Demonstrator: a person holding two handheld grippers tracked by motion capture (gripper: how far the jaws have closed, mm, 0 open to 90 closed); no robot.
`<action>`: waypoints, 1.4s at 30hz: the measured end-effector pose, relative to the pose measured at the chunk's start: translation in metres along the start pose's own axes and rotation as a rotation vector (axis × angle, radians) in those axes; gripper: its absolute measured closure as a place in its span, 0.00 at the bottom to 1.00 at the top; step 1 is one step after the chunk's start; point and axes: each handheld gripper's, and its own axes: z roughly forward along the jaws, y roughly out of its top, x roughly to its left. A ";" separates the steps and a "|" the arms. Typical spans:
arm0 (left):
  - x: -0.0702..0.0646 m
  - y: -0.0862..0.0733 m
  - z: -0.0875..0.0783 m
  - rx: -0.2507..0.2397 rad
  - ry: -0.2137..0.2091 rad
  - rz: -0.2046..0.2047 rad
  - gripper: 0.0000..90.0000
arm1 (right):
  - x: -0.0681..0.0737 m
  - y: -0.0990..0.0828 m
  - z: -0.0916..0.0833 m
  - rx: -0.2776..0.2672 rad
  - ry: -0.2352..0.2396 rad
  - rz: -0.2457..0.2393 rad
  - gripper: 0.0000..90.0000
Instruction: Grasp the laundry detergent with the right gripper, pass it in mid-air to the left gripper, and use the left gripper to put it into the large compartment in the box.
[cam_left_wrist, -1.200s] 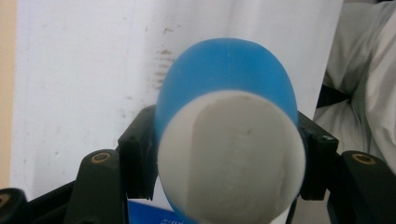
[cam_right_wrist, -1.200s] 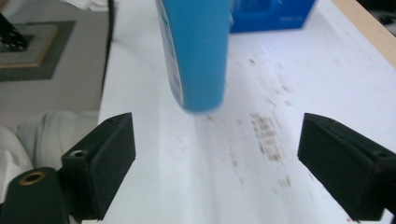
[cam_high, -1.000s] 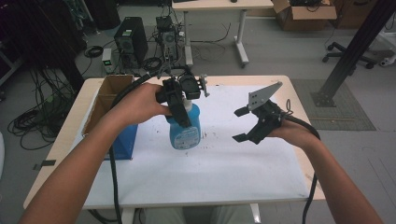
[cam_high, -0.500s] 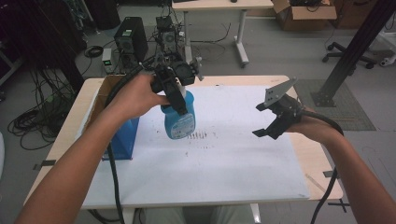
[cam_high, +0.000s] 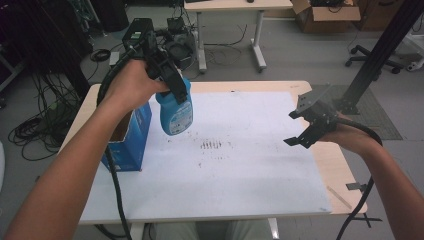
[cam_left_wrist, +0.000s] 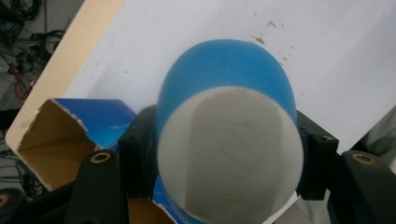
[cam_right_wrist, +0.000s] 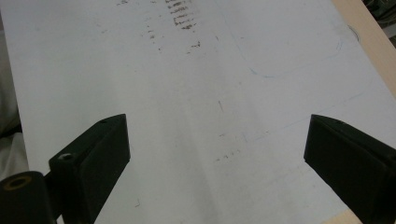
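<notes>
A blue bottle (cam_high: 176, 112) with a white cap end (cam_left_wrist: 229, 140) hangs tilted above the table's left part, close to an open blue cardboard box (cam_high: 127, 145). My left gripper (cam_high: 177, 92) is shut on the bottle near its top, and in the left gripper view its black jaws press on both sides of the bottle. Over the right edge of the white sheet (cam_high: 240, 170), my right gripper (cam_high: 295, 129) is open. Its jaws have just been opening, with nothing between them; beneath them (cam_right_wrist: 215, 149) lies bare sheet.
The box (cam_left_wrist: 79, 135) stands at the table's left edge with its torn top flaps open. Dark smudges (cam_high: 211, 145) mark the middle of the sheet. The wooden table (cam_high: 345, 170) shows bare along the right edge. Cables trail from both grippers over the front edge.
My left hand has lifted the bottle off the sheet and carried it left and back, toward the box. My right hand has moved right, toward the table's edge, its jaws a little wider.
</notes>
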 end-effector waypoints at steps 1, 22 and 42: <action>0.003 0.000 -0.003 -0.002 0.004 -0.016 0.42 | -0.001 0.000 0.000 0.001 0.000 0.001 0.08; 0.060 -0.005 -0.050 -0.004 0.079 -0.365 0.42 | -0.014 0.000 -0.001 0.059 -0.007 -0.001 0.07; 0.106 -0.049 -0.068 0.019 0.146 -0.712 0.42 | -0.022 -0.002 -0.009 0.046 -0.023 -0.001 0.08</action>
